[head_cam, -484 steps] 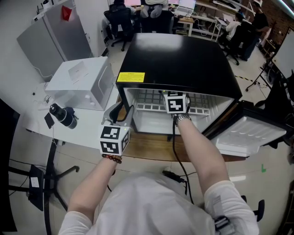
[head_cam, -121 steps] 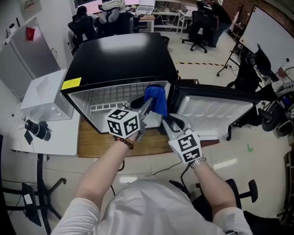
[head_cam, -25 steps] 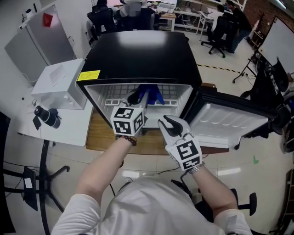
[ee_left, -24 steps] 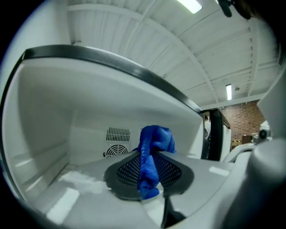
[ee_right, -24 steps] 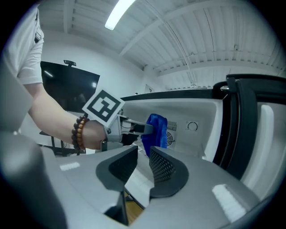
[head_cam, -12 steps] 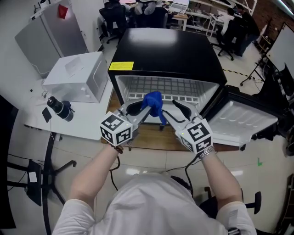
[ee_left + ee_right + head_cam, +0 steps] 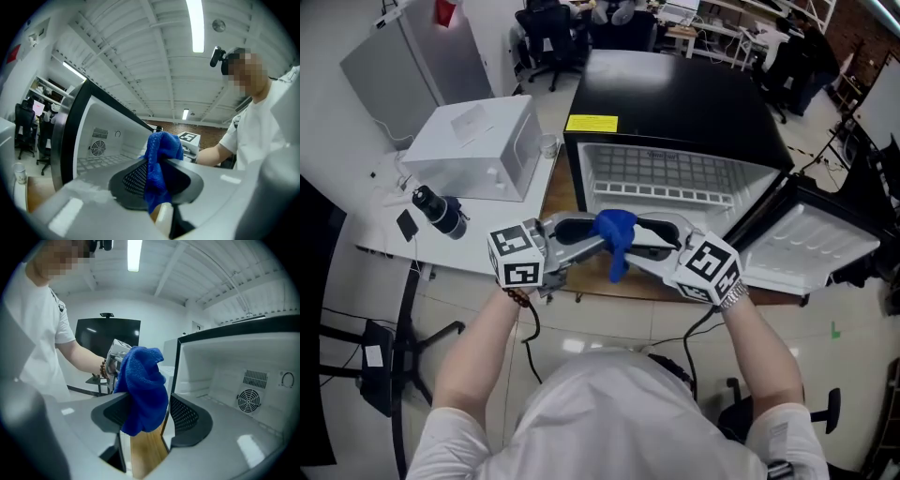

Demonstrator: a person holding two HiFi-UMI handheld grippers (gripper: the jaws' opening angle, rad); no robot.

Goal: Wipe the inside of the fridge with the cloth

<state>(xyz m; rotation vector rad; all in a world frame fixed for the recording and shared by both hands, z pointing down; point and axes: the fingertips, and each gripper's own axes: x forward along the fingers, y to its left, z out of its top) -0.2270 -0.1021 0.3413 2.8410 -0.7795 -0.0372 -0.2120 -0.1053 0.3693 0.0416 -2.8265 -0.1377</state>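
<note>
Left gripper point(image 7: 592, 234) pinching blue cloth point(image 7: 615, 232), out front of open fridge point(image 7: 675, 103), not inside. Right gripper point(image 7: 647, 240) jaws just been opening, now spread wide, cloth hanging between them, not squeezed.

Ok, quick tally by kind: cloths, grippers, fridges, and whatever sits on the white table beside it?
Blue cloth: 1
Grippers: 2 (left gripper, right gripper)
Black fridge: 1
White box: 1
Camera: 1
Total: 6

Fridge front.
Cloth point(image 7: 614, 228) before fridge point(image 7: 675, 89), between left tongs point(image 7: 598, 236) and right tongs point(image 7: 639, 240); box point(image 7: 473, 150) on desk point(image 7: 394, 230), left.
</note>
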